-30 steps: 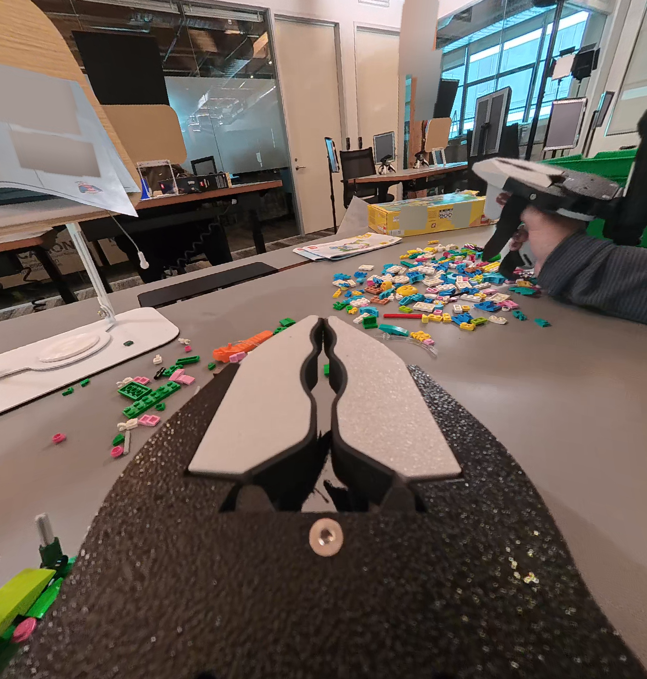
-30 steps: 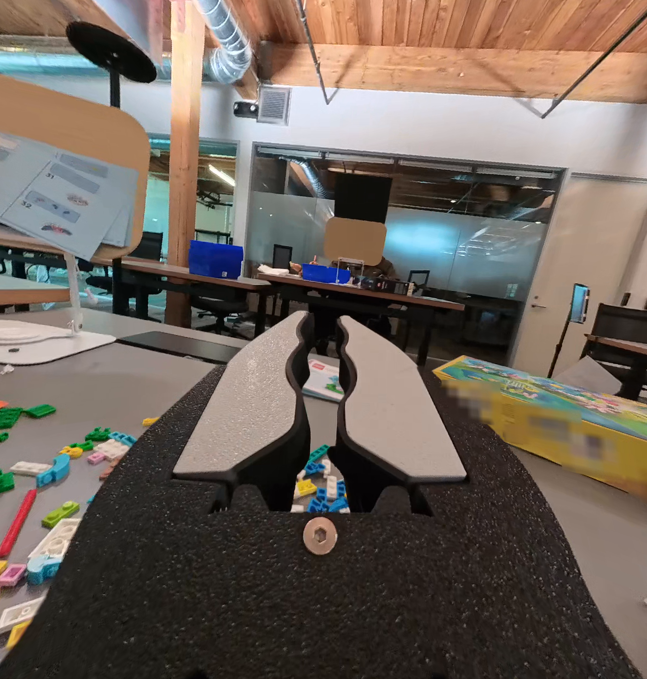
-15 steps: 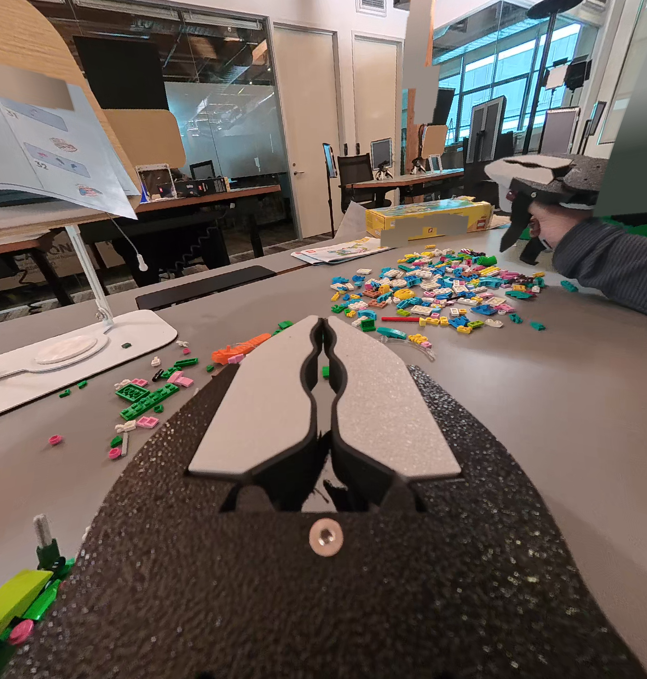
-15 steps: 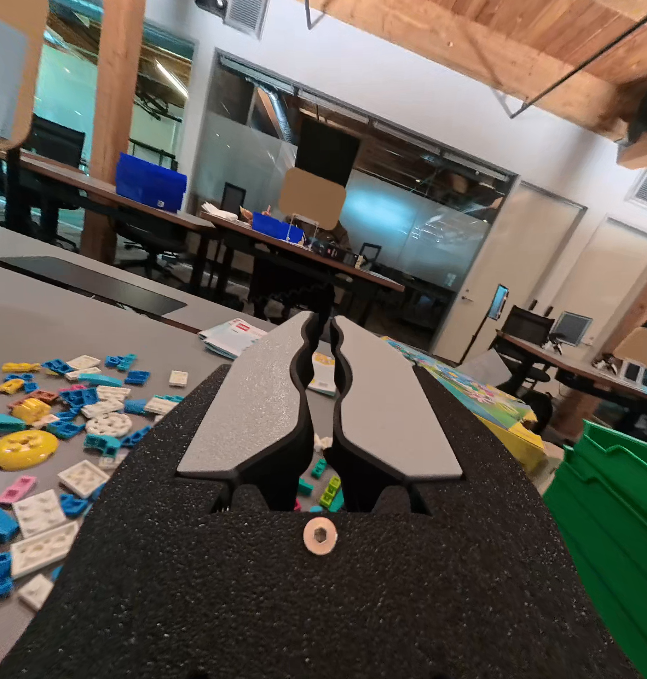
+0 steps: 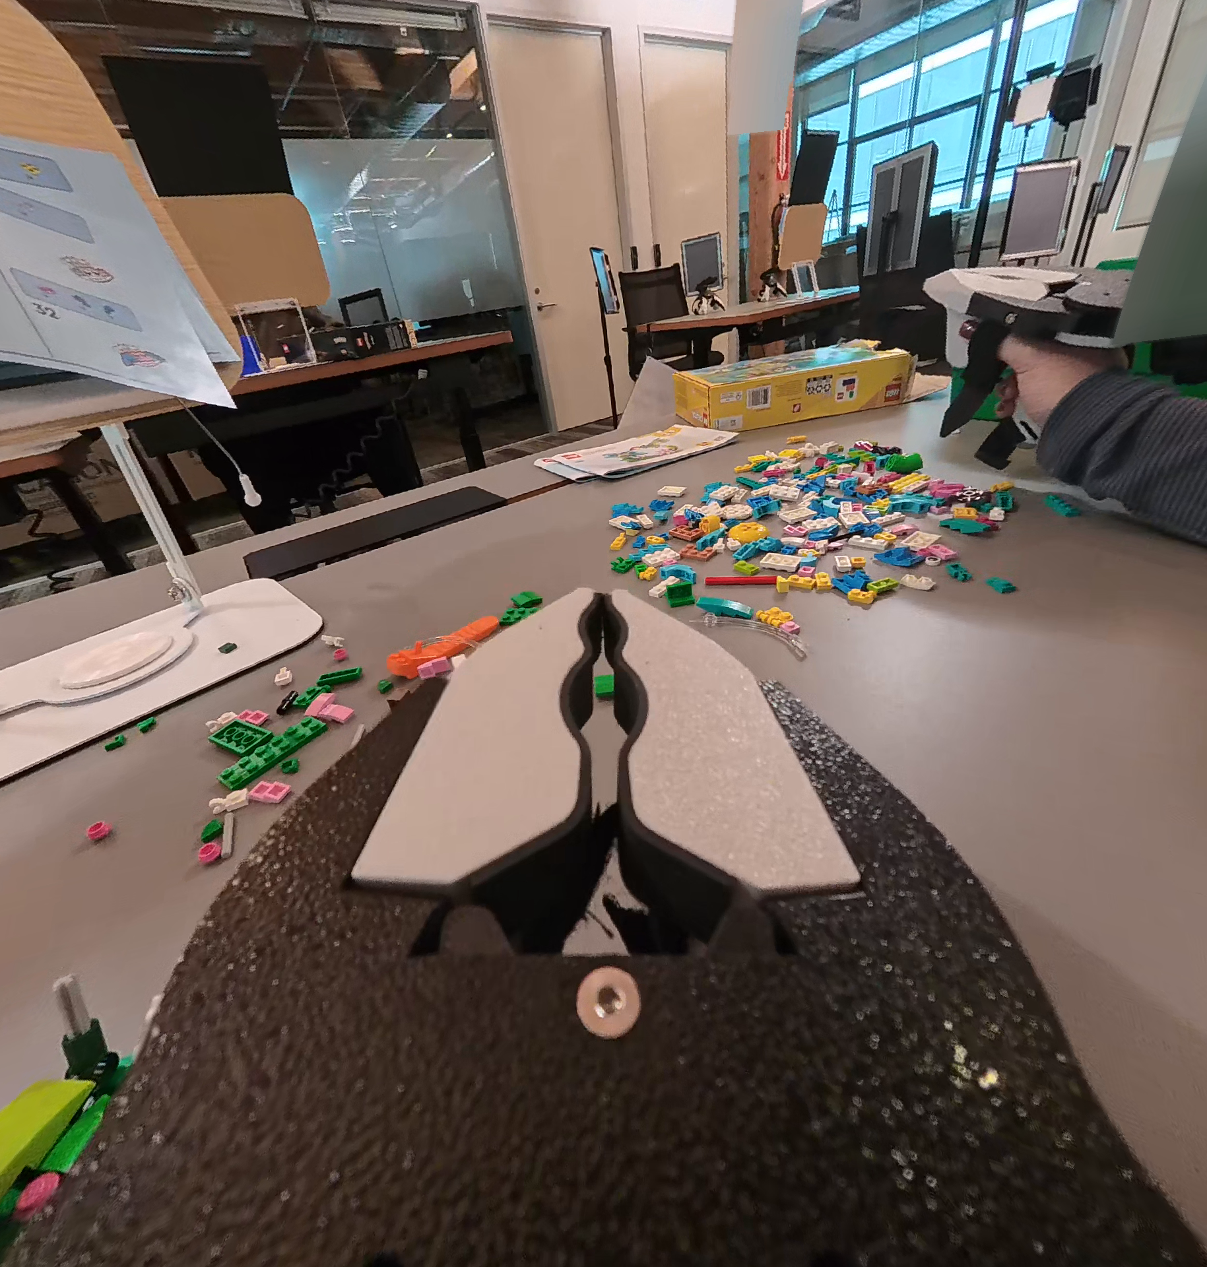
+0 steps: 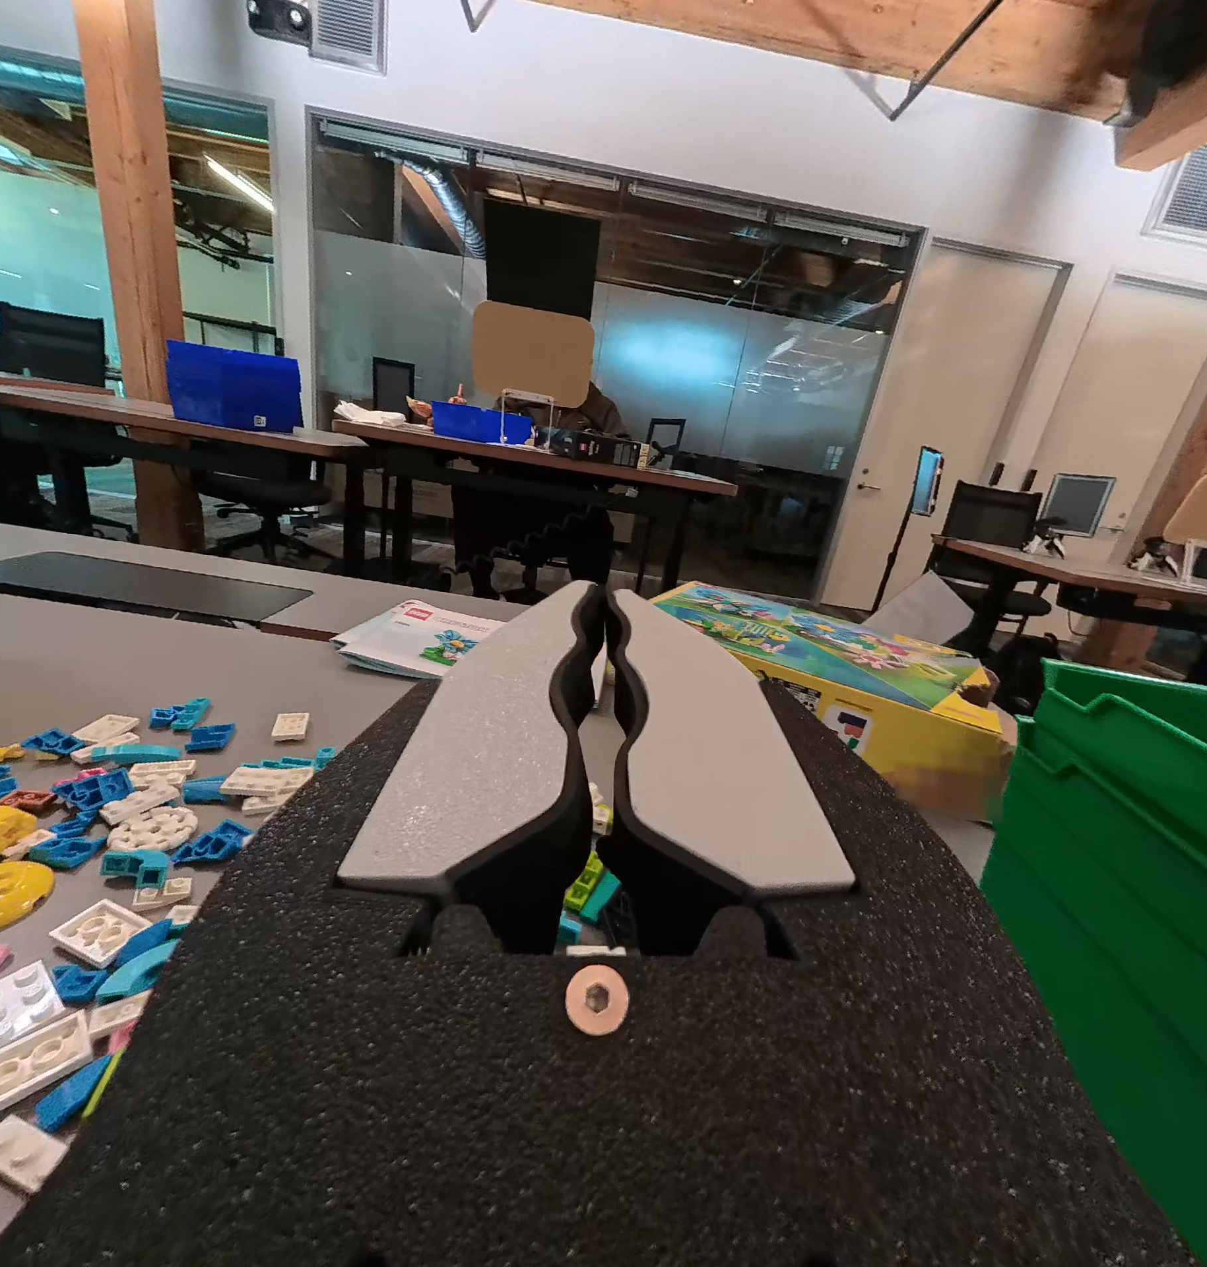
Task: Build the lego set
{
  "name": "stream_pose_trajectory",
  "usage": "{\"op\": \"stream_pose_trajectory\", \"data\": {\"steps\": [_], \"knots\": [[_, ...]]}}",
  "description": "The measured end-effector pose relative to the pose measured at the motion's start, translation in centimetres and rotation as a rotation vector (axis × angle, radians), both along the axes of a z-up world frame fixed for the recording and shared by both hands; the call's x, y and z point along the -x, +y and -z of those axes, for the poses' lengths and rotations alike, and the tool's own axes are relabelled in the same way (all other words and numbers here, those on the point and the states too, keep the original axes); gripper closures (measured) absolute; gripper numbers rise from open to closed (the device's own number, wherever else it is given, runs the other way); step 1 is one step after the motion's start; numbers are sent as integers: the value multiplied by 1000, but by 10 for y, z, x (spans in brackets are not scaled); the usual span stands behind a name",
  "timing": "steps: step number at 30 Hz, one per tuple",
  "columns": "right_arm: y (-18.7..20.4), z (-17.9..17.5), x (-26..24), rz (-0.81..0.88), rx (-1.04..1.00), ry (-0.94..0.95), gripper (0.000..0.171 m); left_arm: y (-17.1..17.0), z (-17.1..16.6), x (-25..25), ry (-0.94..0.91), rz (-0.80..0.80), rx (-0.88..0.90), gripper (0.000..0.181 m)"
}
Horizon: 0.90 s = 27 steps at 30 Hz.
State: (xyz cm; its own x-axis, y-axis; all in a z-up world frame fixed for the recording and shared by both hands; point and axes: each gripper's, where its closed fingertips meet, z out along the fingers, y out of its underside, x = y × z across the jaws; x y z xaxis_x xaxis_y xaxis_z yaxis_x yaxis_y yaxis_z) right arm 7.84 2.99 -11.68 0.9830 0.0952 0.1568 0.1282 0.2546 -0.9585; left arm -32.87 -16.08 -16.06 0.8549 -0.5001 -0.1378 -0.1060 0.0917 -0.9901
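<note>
Multicoloured lego pieces [image 6: 107, 823] lie left of the nearer, empty pinched-together right gripper [image 6: 604, 603]; left gripper [image 5: 604, 603] likewise.

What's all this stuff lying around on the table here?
Loose bricks: many, blue, white, yellow, pink, a heap on the far right of the table.
Green and pink pieces: a smaller scatter, left.
Orange piece: one, middle.
Box: one, yellow, far edge.
Booklet: one, beside the box.
White stand: one, left, holding an open instruction page.
Green bin: one, far right.
Left gripper: grey fingers, shut, empty.
Right gripper: shut, empty, above the heap.
</note>
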Motion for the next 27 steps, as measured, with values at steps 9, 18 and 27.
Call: {"op": "stream_pose_trajectory", "data": {"steps": [9, 18, 27], "knots": [[0, 1, -12, 4, -5, 101, 171, 0, 0, 0, -2, 2, 2, 181], [-1, 1, -15, -1, -9, 138, 171, 1, 1, 0, 5, 1, 4, 181], [1, 4, -8, -18, 5, 123, 171, 1, 2, -1, 16, 3, 8, 181]]}}
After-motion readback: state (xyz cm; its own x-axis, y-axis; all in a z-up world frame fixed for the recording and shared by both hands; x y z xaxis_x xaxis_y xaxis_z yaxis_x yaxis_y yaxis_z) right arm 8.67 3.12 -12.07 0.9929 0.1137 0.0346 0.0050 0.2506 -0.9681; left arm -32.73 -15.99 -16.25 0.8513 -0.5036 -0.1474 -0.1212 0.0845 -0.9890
